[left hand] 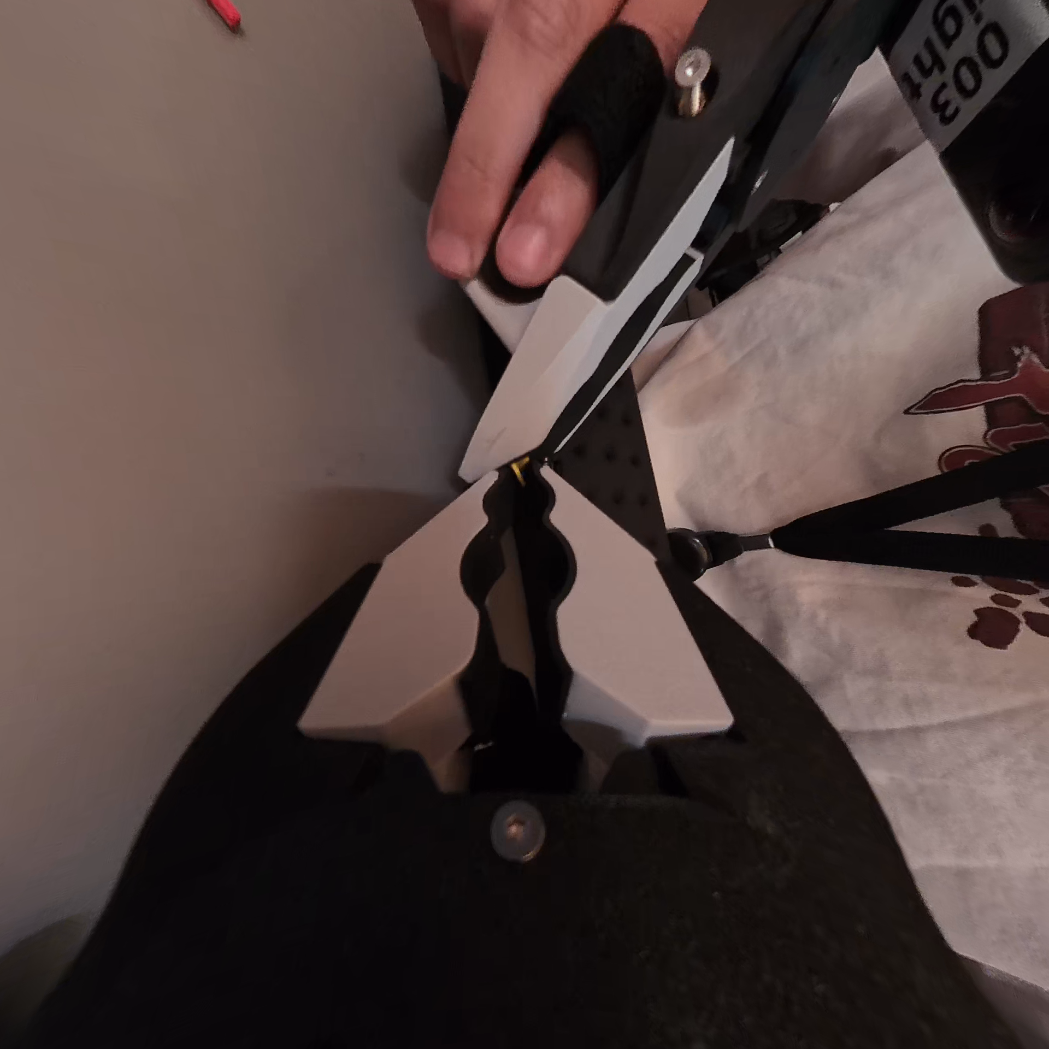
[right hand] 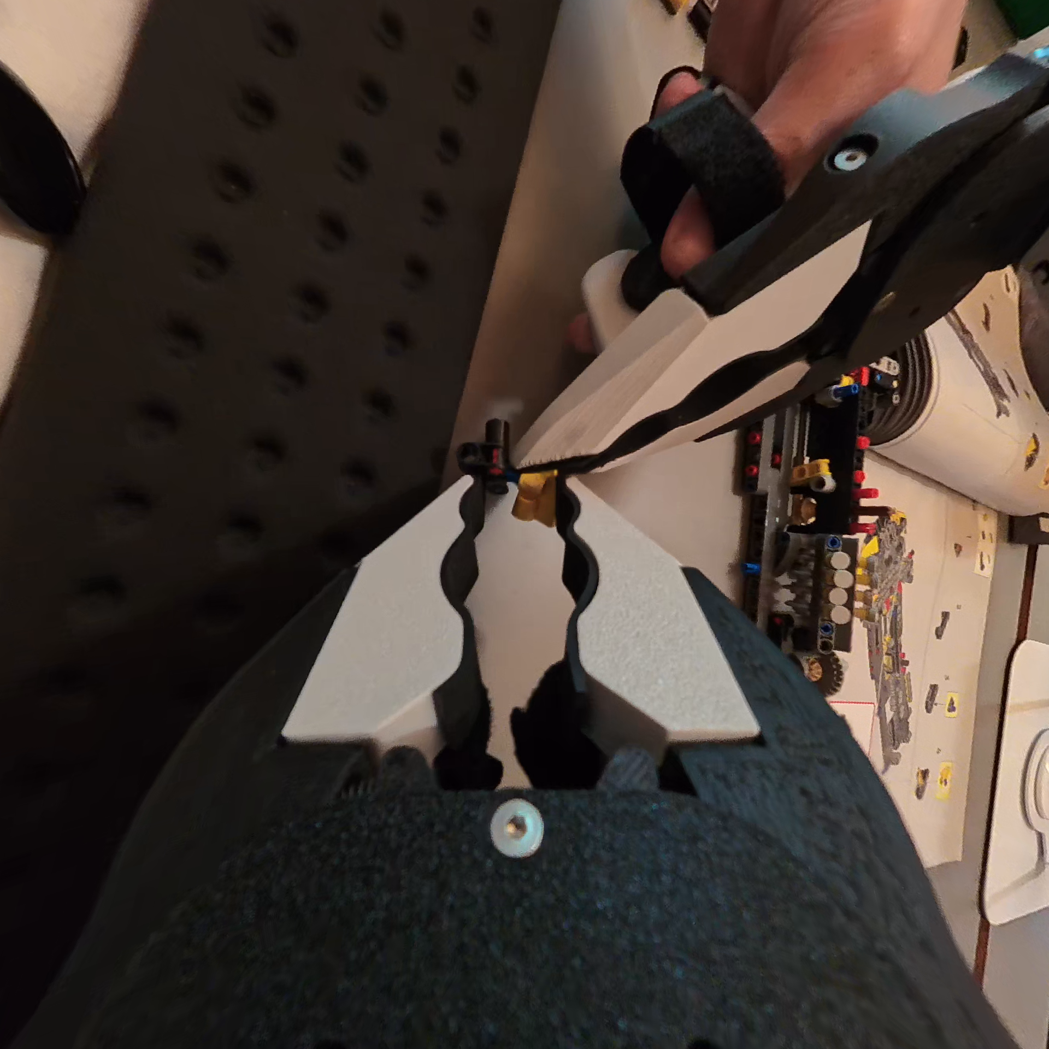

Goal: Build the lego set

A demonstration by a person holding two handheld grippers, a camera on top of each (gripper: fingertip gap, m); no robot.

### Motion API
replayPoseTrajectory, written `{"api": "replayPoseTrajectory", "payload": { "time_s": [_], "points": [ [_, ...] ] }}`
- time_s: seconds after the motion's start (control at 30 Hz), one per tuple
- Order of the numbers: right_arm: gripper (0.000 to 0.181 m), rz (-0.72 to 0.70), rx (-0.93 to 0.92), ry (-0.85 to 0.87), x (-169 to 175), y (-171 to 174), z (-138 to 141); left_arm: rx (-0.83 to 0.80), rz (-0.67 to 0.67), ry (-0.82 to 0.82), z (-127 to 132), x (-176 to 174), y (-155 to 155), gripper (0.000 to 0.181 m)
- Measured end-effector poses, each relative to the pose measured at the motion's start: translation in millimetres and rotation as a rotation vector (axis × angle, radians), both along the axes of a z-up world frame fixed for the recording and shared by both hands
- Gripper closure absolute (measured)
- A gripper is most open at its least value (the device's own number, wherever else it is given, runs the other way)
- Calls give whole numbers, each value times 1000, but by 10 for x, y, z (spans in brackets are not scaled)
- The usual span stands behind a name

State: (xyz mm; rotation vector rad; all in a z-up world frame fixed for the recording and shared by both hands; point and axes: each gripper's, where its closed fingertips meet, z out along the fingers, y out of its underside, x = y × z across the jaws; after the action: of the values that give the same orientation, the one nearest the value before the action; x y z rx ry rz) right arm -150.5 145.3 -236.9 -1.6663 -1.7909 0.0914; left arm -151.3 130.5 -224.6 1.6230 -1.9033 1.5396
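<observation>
In the right wrist view, my right gripper (right hand: 519, 488) fills the foreground with a narrow gap between its fingers, whose tips pinch a small lego cluster: a yellow piece (right hand: 533, 495) against the right pad and a black connector (right hand: 489, 454) with red and blue pins at the left tip. My left gripper (right hand: 525, 462) enters from the upper right, its fingers pressed nearly flat together with their tips touching the same cluster; whether it grips a part I cannot tell. In the left wrist view, my left gripper (left hand: 525, 481) shows its fingers almost closed, and only a yellow sliver (left hand: 517, 470) shows where the tips of both tools meet; my right gripper (left hand: 511, 454) descends there from above, held by a hand (left hand: 522, 142). Farther right in the right wrist view, a partly built lego assembly (right hand: 806, 511) lies on the instruction sheet (right hand: 931, 653). A black perforated board (right hand: 255, 284) occupies the left background. A red piece (left hand: 226, 12) lies on the pale table (left hand: 198, 284) at the far top left of the left wrist view.
</observation>
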Motion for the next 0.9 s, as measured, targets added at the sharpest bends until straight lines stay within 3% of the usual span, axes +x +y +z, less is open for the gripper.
{"api": "replayPoseTrajectory", "payload": {
  "time_s": [0.53,0.6,0.9],
  "points": [
    [159,112,93,-113,-81,21,-74,101,-23,-32,-89,-119,-1,181],
    [168,117,137,-146,-77,49,-88,133,-32,-40,-118,-130,-20,181],
    [167,5,55,-66,-30,74,-70,258,-12,-95,-124,-109,17,181]
  ]
}}
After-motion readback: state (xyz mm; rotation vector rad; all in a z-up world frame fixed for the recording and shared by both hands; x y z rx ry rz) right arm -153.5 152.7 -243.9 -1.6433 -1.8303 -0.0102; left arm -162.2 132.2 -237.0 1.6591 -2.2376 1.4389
